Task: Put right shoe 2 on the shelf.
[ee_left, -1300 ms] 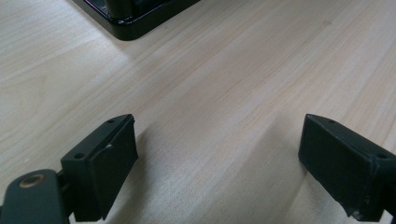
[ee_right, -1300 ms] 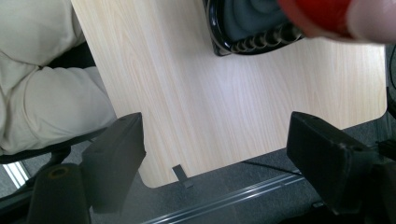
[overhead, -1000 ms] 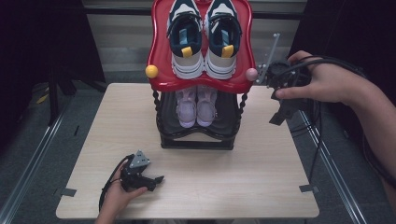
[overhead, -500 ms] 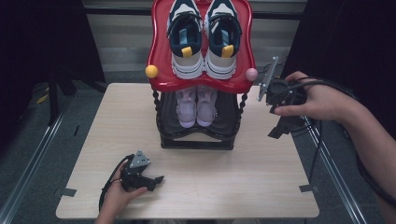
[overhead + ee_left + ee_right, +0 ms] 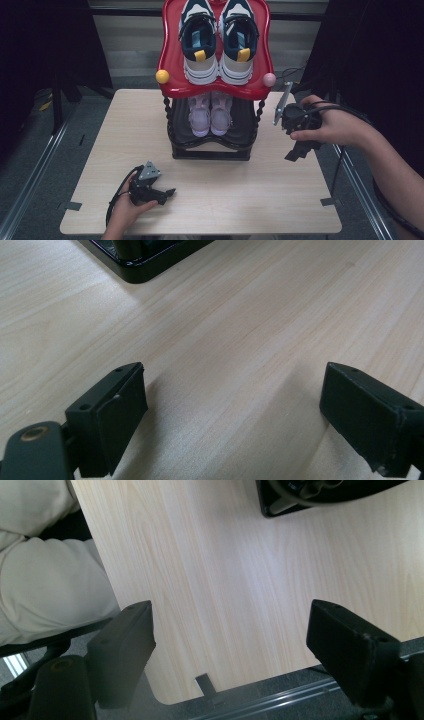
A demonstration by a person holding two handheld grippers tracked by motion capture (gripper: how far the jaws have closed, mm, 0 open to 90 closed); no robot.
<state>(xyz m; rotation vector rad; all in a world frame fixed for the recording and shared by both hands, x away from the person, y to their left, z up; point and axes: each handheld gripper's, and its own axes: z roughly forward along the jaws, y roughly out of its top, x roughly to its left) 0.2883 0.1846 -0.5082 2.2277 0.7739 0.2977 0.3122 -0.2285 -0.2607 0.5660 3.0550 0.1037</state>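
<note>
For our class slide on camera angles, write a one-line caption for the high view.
Two hand-held grippers, left and right, open beside a two-tier shoe rack on a wooden table.

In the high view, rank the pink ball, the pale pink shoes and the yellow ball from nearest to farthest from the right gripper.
From the right gripper, held off the rack's right side:
1. Pink ball, on the red top tray's right corner.
2. Pale pink shoes, on the lower shelf, centre.
3. Yellow ball, on the tray's left corner.
</note>
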